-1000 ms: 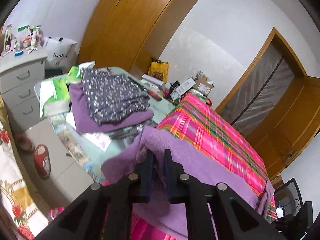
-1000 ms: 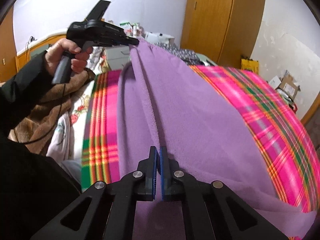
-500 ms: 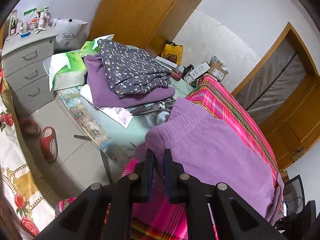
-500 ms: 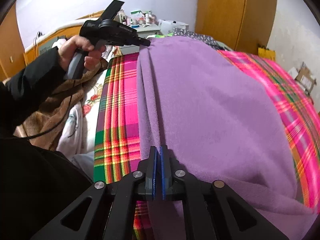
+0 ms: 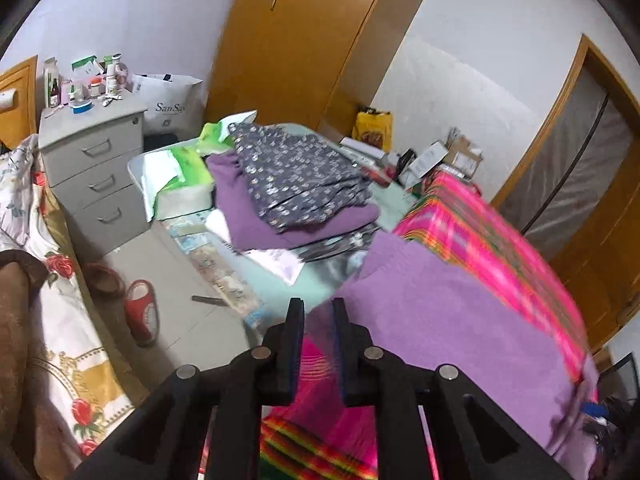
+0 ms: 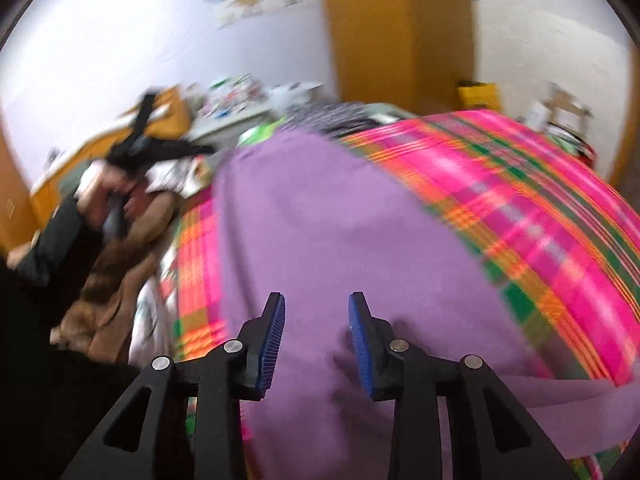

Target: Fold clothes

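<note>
Right tool [image 6: 316, 340] jaws are opening, blue pads well apart, nothing pinched; the purple garment [image 6: 340, 220] lies flat under and past them on the plaid bedspread [image 6: 540, 208]. Left tool [image 5: 316, 338] jaws are also opening, gap narrow; the garment's corner sits just beyond the tips and the blur hides whether the pads still touch it, looks free.

Hard to read: the right wrist view is heavily smeared, so the garment's edges and folds do not resolve. The person's hand [image 6: 104, 188] and the other tool at far left are only a dark blur above a brown blanket [image 6: 120, 280]. The garment's near end is cut off behind both tools' frames.

Around: beyond the bed end, a counter [image 5: 280, 280] carries a folded stack, a dark floral piece [image 5: 296, 176] on a purple one [image 5: 244, 216], next to green-and-white packs. Grey drawer unit [image 5: 96, 176] with bottles on top, red slipper [image 5: 140, 312] on the floor, wooden wardrobe behind.
</note>
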Demonstrator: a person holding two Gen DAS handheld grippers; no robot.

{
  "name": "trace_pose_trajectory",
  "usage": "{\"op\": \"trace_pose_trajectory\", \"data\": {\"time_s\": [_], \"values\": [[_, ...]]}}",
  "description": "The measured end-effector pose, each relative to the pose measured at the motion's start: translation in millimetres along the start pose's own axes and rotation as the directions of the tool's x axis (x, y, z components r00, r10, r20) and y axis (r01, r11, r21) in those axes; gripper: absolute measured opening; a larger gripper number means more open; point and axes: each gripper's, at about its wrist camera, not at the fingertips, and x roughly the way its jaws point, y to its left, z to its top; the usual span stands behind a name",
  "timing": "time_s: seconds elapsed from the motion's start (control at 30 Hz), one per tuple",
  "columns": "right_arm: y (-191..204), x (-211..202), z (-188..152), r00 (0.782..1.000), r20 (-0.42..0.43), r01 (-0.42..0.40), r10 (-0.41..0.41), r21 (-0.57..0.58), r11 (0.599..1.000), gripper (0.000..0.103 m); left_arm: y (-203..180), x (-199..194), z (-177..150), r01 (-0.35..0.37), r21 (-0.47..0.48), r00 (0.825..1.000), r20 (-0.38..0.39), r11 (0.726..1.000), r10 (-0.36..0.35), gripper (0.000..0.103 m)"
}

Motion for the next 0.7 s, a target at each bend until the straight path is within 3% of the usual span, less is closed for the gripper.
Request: {"op": "trace_pose_trajectory", "data": {"time_s": [0.07,0.17,0.3,0.37,0.5,0.7], "values": [[-29,1,11,0.999,0.032,0.017,-0.020,0.091,0.996,0.035,-18,-4,0,0.052,0.040,0.999,0.005,0.998,-0.052,0.014],[-70,15,28,0.999,0.034,-0.023,0.016,0.198,0.980,0.035,-64,-1,-8,0.172,0.142,0.985,-0.037,0.975,-0.168,0.014],[-112,46,41,0.995,-0.008,-0.097,0.103,0.286,0.953,0.035,-114,17,-30,0.301,0.227,0.951,-0.141,0.926,-0.275,0.014],[-114,59,40,0.990,-0.041,-0.118,0.136,0.286,0.951,0.035,-136,26,-43,0.359,0.259,0.928,-0.197,0.897,-0.315,0.014],[-108,80,36,0.972,-0.107,-0.175,0.209,0.261,0.949,0.036,-153,39,-62,0.391,0.279,0.909,-0.268,0.877,-0.320,0.014],[-74,75,25,0.955,-0.169,-0.223,0.243,0.131,0.966,0.036,-158,52,-72,0.410,0.283,0.893,-0.320,0.867,-0.318,0.014]]}}
